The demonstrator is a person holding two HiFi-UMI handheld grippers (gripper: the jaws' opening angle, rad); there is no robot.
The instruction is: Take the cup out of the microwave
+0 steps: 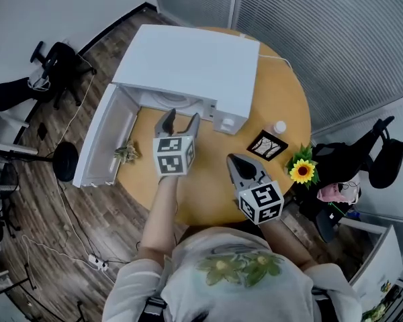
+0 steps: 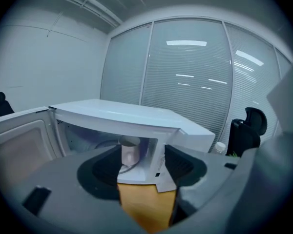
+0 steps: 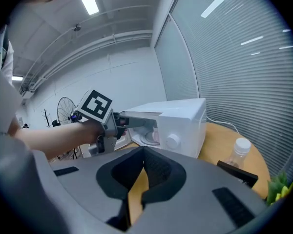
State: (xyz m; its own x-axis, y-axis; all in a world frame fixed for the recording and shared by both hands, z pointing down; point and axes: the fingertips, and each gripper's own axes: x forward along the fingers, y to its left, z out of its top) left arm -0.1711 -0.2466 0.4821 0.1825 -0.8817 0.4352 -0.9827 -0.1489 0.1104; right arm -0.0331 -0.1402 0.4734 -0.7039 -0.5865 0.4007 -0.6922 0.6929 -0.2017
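The cup (image 2: pixel 130 151) stands upright inside the open microwave (image 1: pixel 188 66), just beyond the left tongs (image 1: pixel 182 119), which gape wide and empty. The right tongs (image 1: pixel 236 163) hang closed, nearer. The cup looks light, rigid and probably smooth, so a square grip across its mid-wall seems best.

Left gripper (image 1: pixel 181 118): grey moulded body, dark tapered jaws, black pads (image 2: pixel 183 165).
Left marker cube (image 1: pixel 173 155): white faces, black square patterns.
Right gripper (image 1: pixel 234 161): same grey build, same black pads.
Right marker cube (image 1: pixel 262 202): white, black square patterns.
Shirt (image 1: pixel 242 274): white, short sleeves, green and yellow leaf print.
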